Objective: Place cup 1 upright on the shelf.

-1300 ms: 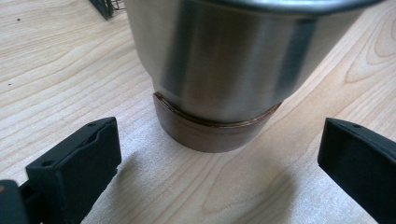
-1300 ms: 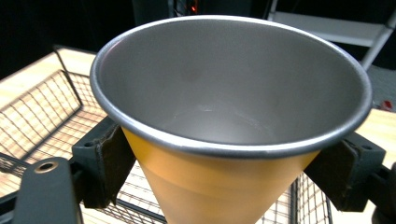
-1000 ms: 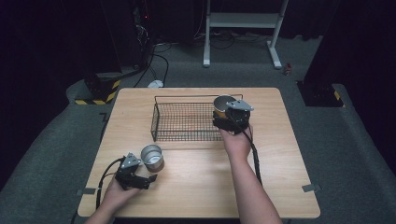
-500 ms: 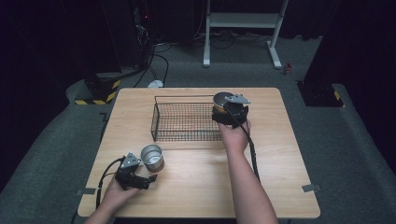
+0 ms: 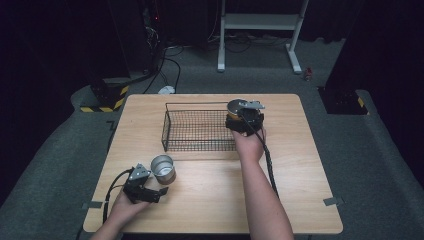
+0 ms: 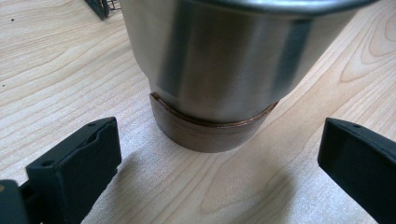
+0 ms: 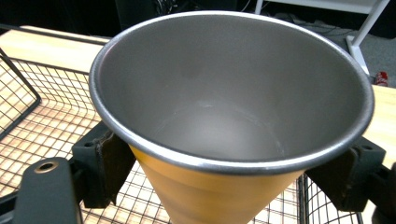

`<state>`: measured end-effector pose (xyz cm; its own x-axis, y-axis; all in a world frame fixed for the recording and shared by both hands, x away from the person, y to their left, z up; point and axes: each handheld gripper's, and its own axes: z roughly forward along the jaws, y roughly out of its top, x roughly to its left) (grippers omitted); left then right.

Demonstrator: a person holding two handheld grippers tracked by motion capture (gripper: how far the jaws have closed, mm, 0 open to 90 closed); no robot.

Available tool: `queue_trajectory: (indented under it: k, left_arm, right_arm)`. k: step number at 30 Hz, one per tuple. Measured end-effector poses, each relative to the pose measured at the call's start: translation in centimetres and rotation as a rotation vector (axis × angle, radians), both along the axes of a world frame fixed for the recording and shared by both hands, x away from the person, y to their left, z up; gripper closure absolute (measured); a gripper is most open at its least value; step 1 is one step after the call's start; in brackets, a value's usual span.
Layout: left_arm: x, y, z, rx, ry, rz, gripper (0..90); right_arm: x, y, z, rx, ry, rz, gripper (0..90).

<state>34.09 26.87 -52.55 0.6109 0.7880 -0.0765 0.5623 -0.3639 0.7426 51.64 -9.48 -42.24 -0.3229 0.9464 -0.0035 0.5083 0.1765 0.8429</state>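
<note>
1. High view: right gripper [image 5: 240,116] holds an orange cup [image 5: 234,107] over the wire basket [image 5: 197,131].
2. Left gripper view: steel cup [image 6: 219,60] stands upright ahead of the parted jaws, untouched.
3. Right gripper view: jaws clamp the orange cup's [image 7: 219,196] sides, one either side.

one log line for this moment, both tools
right tool: shut on orange cup, over basket | left tool: open, steel cup between jaws, on table

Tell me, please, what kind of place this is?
Probably a lab or recording studio: a lone wooden table on grey carpet, black curtains around it, and cables on the floor behind.
</note>
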Motion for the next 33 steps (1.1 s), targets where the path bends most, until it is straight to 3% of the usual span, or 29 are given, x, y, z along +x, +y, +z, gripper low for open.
queue_trajectory:
  k: [33]
  left_arm:
    - [0.0,0.0,0.0,0.002,0.003,0.000,0.2]
  right_arm:
    - [0.9,1.0,-3.3,-0.042,0.095,0.017,15.9]
